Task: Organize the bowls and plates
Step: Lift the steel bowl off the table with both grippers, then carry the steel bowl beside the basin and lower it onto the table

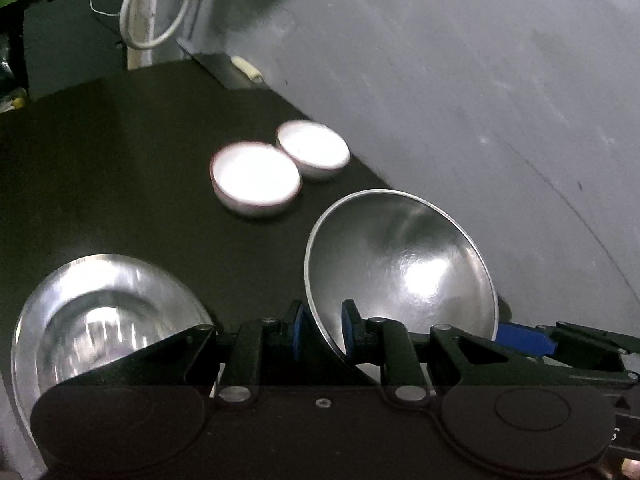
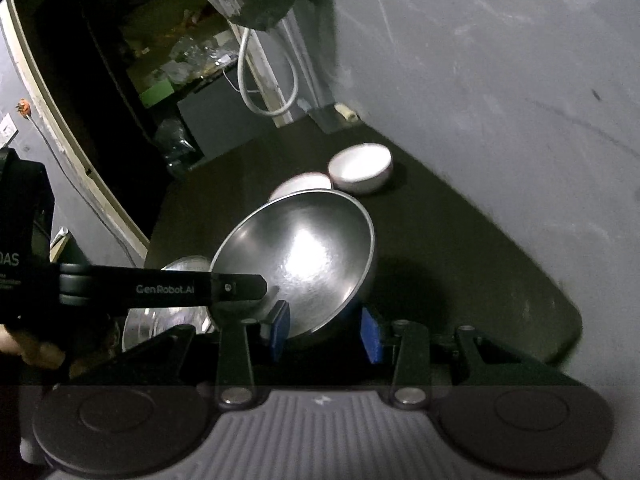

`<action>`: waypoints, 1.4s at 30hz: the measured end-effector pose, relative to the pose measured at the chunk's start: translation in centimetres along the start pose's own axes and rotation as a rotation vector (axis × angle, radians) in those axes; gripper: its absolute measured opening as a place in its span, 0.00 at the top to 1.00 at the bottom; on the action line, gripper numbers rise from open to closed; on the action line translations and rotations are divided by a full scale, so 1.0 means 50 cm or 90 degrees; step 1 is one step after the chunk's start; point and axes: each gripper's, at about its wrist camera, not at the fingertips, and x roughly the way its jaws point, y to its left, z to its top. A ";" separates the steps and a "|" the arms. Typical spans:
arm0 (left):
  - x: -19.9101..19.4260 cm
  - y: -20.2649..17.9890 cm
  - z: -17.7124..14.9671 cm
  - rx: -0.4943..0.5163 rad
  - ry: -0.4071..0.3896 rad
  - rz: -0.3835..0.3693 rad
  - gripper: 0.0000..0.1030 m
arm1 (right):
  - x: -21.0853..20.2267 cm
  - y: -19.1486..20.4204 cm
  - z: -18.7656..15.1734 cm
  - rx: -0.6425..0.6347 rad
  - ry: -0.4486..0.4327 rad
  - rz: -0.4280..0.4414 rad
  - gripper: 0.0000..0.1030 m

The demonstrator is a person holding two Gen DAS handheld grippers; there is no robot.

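Left wrist view: the left gripper (image 1: 324,328) has its blue pads closed on the near rim of a steel bowl (image 1: 400,264), which hangs tilted above the dark table (image 1: 120,180) close to its wall-side edge. The right gripper (image 1: 524,338) shows at the bowl's far rim. The bowl is empty. A shallow steel plate (image 1: 100,312), also empty, lies toward the table's near edge. Two empty white bowls (image 1: 256,178) (image 1: 312,150) sit touching by the wall-side edge.

Right wrist view: the steel bowl (image 2: 304,264) has its lower rim between the pads of the right gripper (image 2: 325,330). Whether they press on it I cannot tell. The left gripper (image 2: 240,288) reaches in from the side to the rim.

The step looks like carrying the bowl to a stacking spot, probably the steel plate (image 2: 168,320) or beside the white bowls (image 2: 360,168). A thin-rim pinch can pivot, so level the bowl, lower it slowly, and release only once it rests.
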 end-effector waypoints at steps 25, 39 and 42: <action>-0.017 0.040 -0.126 -0.018 0.084 0.052 0.79 | 0.036 0.045 -0.088 -0.012 0.092 0.009 0.58; -0.029 0.051 -0.124 -0.027 0.089 0.054 0.51 | 0.033 0.040 -0.079 -0.034 0.095 0.008 0.45; -0.047 0.055 -0.130 -0.035 0.091 0.043 0.43 | 0.023 0.034 -0.074 -0.029 0.088 0.002 0.38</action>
